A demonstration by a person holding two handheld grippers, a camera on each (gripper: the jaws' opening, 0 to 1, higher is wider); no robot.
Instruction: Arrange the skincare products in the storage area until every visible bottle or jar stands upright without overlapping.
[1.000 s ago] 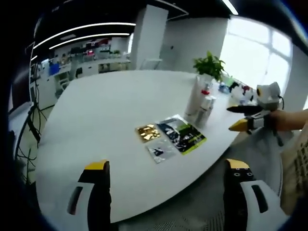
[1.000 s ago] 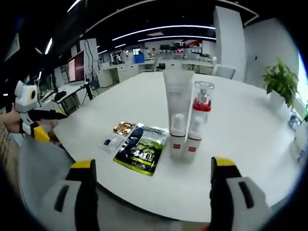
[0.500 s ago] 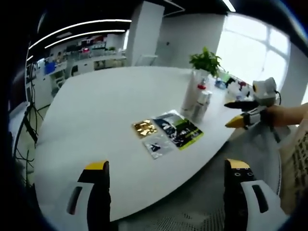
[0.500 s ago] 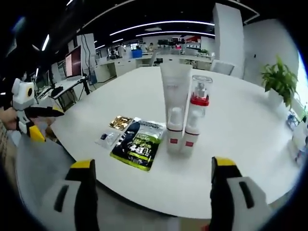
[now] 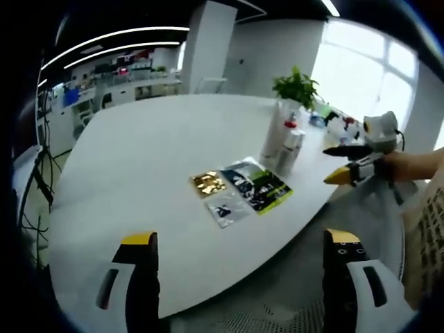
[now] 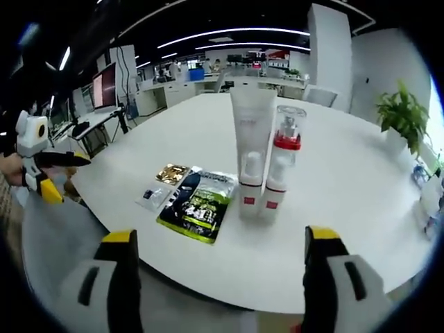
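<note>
On the white table (image 6: 347,180) stand a tall white tube (image 6: 251,149) on its cap and a clear pump bottle with a red collar (image 6: 281,163), both upright and close together. The same tube (image 5: 272,137) and bottle (image 5: 290,149) show in the left gripper view near the table's right edge. Flat beside them lie a dark green sachet (image 6: 196,205), a gold sachet (image 6: 171,173) and a small clear sachet (image 6: 153,197). My right gripper (image 6: 216,277) is open, short of the table edge in front of the bottles. My left gripper (image 5: 243,274) is open, off the table's near edge.
A potted plant (image 6: 404,114) stands at the table's far right, with small items (image 5: 343,128) near it. Desks, monitors and a white pillar (image 6: 331,52) fill the room behind. A person's hand holds the other gripper (image 5: 357,163) at the right of the left gripper view.
Both cameras have drifted slightly, so the products sit a little differently in each view. Nothing on the table has moved, and both grippers stay open.
</note>
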